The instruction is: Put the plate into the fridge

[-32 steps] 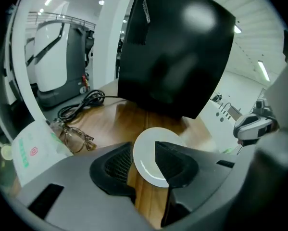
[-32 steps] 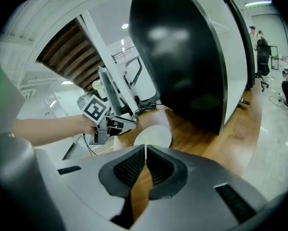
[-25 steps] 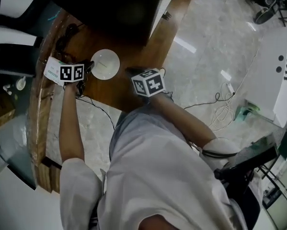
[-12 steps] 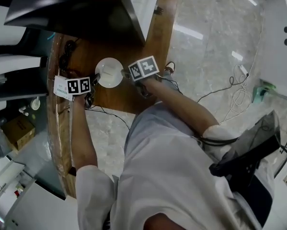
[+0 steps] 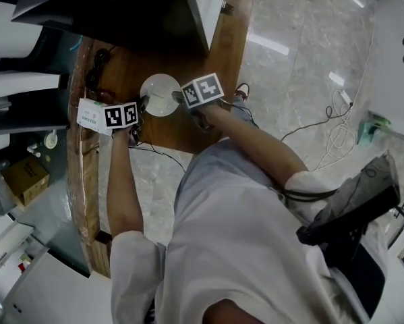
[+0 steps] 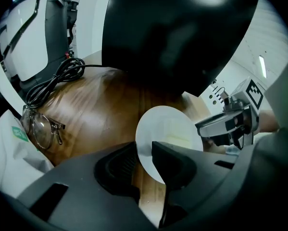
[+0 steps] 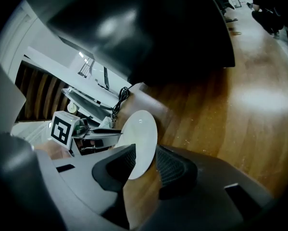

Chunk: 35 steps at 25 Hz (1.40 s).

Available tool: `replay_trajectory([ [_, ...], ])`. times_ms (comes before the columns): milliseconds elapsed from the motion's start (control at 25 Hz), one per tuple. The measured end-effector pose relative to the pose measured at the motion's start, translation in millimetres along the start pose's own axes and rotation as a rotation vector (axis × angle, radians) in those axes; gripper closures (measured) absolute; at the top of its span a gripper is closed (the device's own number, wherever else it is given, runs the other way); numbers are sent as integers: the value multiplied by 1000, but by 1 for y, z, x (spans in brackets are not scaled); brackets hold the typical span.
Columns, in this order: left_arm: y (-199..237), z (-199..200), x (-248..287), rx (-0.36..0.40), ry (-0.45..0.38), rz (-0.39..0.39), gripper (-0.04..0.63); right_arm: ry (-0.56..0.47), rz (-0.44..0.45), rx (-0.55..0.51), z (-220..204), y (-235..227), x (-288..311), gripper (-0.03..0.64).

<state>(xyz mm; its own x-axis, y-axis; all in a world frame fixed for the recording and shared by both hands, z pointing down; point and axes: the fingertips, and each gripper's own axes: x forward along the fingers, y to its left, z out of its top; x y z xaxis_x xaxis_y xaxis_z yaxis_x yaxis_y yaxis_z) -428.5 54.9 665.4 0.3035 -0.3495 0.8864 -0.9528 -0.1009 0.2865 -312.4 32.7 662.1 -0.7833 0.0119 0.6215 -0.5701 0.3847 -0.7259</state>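
A: Biggest first, go.
B: Person (image 5: pixel 235 235) in a white top fills the lower half of the head view, head cut by the bottom edge. Above them is the wooden table (image 5: pixel 178 130), its left end lost in the dark. A black box-shaped unit (image 5: pixel 114 9) sits on it and runs off the top edge. Can't tell if that's the fridge.

A: Grippers?
B: Left gripper (image 5: pixel 142 103) reaches in left of centre, right gripper (image 5: pixel 177 96) from the right. In the head view the marker cubes cover most of each, so the tips are barely readable there. The gripper views settle it. The left jaws have just been closing and stand a little apart with the plate's rim between them, one pad outside the rim and one over the white, both meeting it. The right jaws have also just been closing, with a narrow gap and the opposite rim wedged between the pads.

A: Plate?
B: White plate (image 5: pixel 159 93), upper centre, on the table just in front of the black unit, between the two grippers. Flat on the wood or tipped, can't tell. In each gripper view the jaws hide its near edge.

A: Small stuff?
B: Coiled black cable (image 6: pixel 57 78) at upper left of the left gripper view, glasses (image 6: pixel 43 129) just below it on the wood, well left of the plate. White packet (image 5: pixel 90 113) half under the left cube, green print too small to read.
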Motion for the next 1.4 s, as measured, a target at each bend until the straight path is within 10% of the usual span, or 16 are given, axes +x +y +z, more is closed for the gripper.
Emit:
replay_trajectory([
  [480,-5,-31,-8,-154,-162,2,488,-75,198,331,-34,5,-2,566],
  [760,-2,-56,-28,-251,-239,-1,491,-93,231,262,-53,30,-1,566],
  [920,-5,-58,-30,-308,-273,-7,491,-80,109,138,-55,29,-2,566],
  [1160,-11,-71,-33,-326,-281,-32,491,-51,341,392,-73,38,-4,578],
  [1400,-23,-81,-37,-282,-272,-40,491,1,185,184,-86,40,-2,588],
])
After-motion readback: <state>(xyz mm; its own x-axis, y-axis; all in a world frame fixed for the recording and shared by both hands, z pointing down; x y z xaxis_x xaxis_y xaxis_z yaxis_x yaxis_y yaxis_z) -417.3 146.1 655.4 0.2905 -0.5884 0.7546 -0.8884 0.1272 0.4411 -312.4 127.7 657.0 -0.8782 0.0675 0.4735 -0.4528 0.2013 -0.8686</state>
